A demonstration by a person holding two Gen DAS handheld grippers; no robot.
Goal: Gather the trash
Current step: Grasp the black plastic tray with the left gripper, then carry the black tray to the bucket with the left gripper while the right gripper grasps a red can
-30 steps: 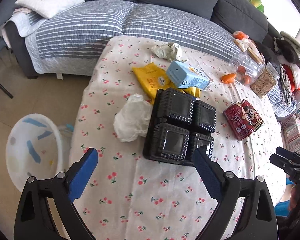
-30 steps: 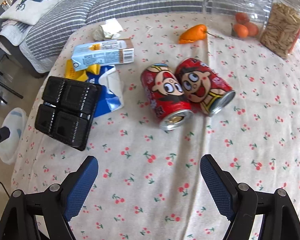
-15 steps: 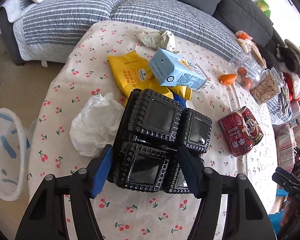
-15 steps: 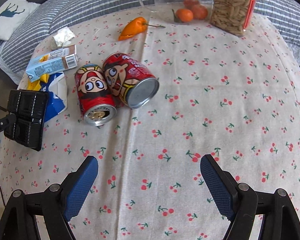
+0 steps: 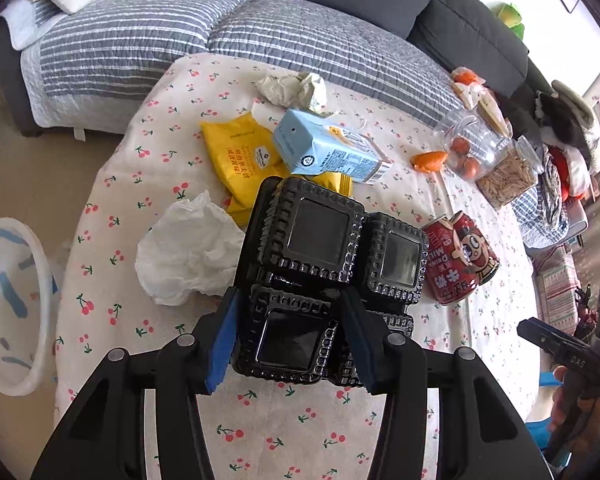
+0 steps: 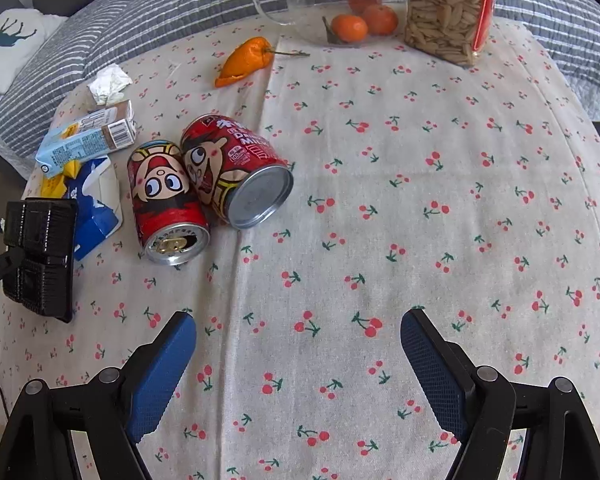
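My left gripper (image 5: 290, 330) is shut on the near cell of a black plastic four-cell tray (image 5: 320, 236), which is tilted up off the cherry-print tablecloth; it also shows in the right wrist view (image 6: 40, 256). Beside it lie a crumpled white tissue (image 5: 188, 254), a yellow snack bag (image 5: 240, 160), a blue milk carton (image 5: 324, 152), a crumpled wrapper (image 5: 292, 88) and two red drink cans (image 6: 204, 184). My right gripper (image 6: 298, 364) is open and empty above bare cloth, to the right of the cans.
A white bin (image 5: 8, 308) stands on the floor left of the table. Orange peel (image 6: 244, 60), a glass jar with mandarins (image 6: 340, 0) and a seed jar (image 6: 448, 8) stand at the far edge. A grey sofa (image 5: 180, 32) is behind.
My left gripper moved forward and closed on the black tray, which has tipped up. My right gripper swung right, so the cans now sit further left.
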